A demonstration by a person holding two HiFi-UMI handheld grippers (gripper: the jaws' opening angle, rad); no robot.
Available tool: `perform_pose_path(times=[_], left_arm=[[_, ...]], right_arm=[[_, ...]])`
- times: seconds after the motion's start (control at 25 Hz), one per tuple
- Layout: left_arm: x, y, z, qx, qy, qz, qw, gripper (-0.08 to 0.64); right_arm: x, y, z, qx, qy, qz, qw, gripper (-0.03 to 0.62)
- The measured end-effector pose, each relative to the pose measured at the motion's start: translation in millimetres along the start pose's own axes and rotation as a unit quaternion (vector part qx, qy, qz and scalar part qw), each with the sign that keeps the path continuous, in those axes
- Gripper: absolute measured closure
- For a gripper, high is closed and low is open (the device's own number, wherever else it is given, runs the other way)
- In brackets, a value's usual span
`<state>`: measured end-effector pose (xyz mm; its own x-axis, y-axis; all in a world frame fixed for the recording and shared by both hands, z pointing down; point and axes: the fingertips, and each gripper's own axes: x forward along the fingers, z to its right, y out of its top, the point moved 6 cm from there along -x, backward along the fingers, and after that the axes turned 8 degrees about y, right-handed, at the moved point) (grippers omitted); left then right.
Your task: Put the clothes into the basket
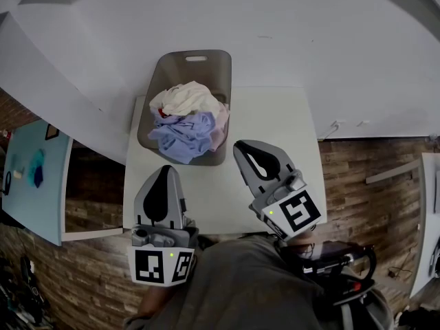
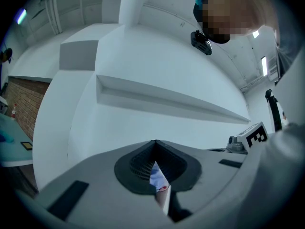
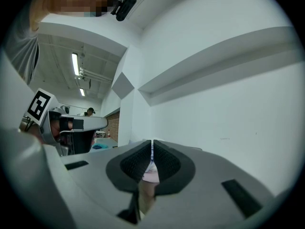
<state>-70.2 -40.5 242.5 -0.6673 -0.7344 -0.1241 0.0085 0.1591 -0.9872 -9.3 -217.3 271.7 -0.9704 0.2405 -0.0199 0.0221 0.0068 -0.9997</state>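
Clothes [image 1: 185,115] lay heaped in basket [image 1: 177,69]; left claw [image 1: 168,169] and right claw [image 1: 240,146] were pinched together, empty. Nothing seemed left to load; staying clear of the pile looked right.

Clothes [image 1: 187,119] I am sorting lie heaped in the smoky grey basket [image 1: 206,66] at the bench's [image 1: 275,143] far edge, cream piece [image 1: 185,98] on top, lavender cloth [image 1: 180,140] draping its near rim.

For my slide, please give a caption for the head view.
Clothes heaped in a grey basket on a white table; left claw and right claw shut, empty.
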Motion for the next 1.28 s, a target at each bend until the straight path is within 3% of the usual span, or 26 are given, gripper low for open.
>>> perform_pose_path(times=[0.4, 1.28], left_arm=[[0.3, 0.5, -0.6, 0.000, 0.002, 0.000, 1.0000, 0.552], [-0.1, -0.9, -2.1, -0.001, 0.000, -0.006, 1.0000, 0.552]], right_arm=[[3.6, 4.9, -5.3, -0.019, 0.015, 0.008, 1.000, 0.584], [2.8, 2.7, -3.8, -0.006, 0.008, 0.010, 1.000, 0.584]])
